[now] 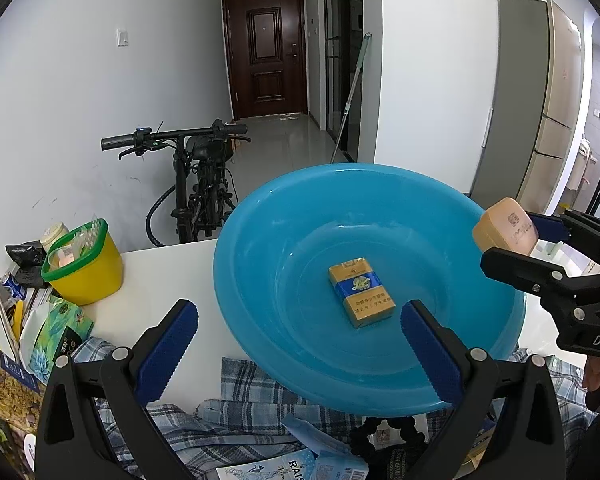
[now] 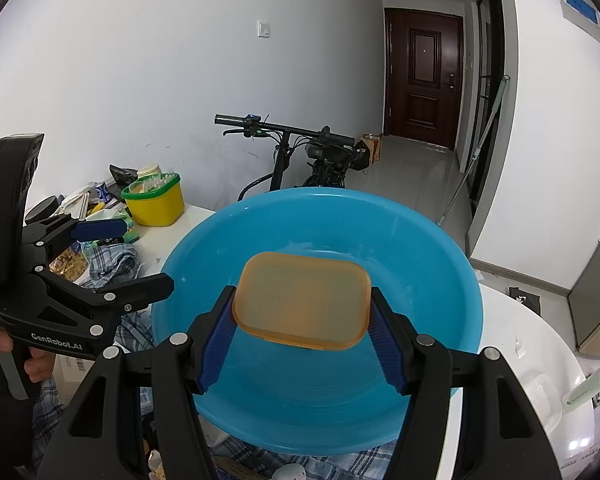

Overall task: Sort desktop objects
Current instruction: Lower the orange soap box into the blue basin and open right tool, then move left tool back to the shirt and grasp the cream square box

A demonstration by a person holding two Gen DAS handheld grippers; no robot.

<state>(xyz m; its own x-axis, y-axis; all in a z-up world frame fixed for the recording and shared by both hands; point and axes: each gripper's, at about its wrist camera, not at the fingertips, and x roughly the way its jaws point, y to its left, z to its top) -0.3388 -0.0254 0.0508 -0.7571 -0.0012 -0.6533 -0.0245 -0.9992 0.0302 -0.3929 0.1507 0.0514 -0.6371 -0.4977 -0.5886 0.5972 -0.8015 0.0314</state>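
Observation:
A big blue basin (image 1: pixel 260 264) stands on the white table; it also shows in the right wrist view (image 2: pixel 452 280). A yellow and blue cigarette pack (image 1: pixel 362 292) lies flat in its bottom. My right gripper (image 2: pixel 302 338) is shut on an orange plastic box (image 2: pixel 302 304) and holds it above the basin's near side; from the left wrist view the orange box (image 1: pixel 504 232) hangs over the basin's right rim. My left gripper (image 1: pixel 298 346) is open and empty, over the basin's near left rim.
A yellow tub with a green rim (image 1: pixel 86 264) stands at the table's left, with snack packets (image 1: pixel 56 336) beside it. A plaid cloth (image 1: pixel 236 412) and paper packets lie under the basin's near edge. A bicycle (image 1: pixel 200 184) stands behind the table.

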